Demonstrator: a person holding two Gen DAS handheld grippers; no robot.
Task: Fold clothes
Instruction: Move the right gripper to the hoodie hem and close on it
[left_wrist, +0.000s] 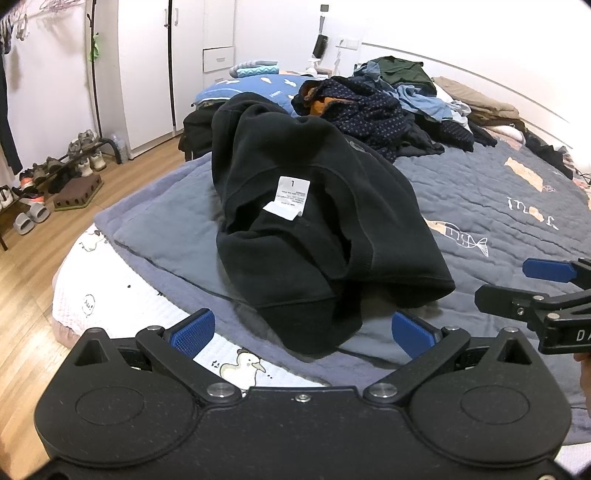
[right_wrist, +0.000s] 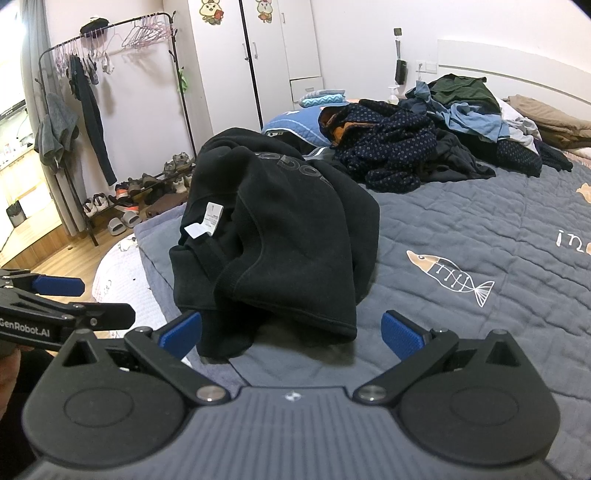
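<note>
left black claw with blue ribbed pads (left_wrist: 303, 330): jaws spread wide, empty, pointing forward | right black-and-grey claw with blue ribbed pads (right_wrist: 291, 334): jaws spread wide, empty, level beside the left

Even indoor light, soft shadows, sharp; fisheye-bent edges, dark corners.

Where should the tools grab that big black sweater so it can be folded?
Probably the thick hem band of the black sweater, coming from the near side. It is crumpled in a heap, and that edge lies lowest, just ahead of the open left tool and open right tool.
</note>
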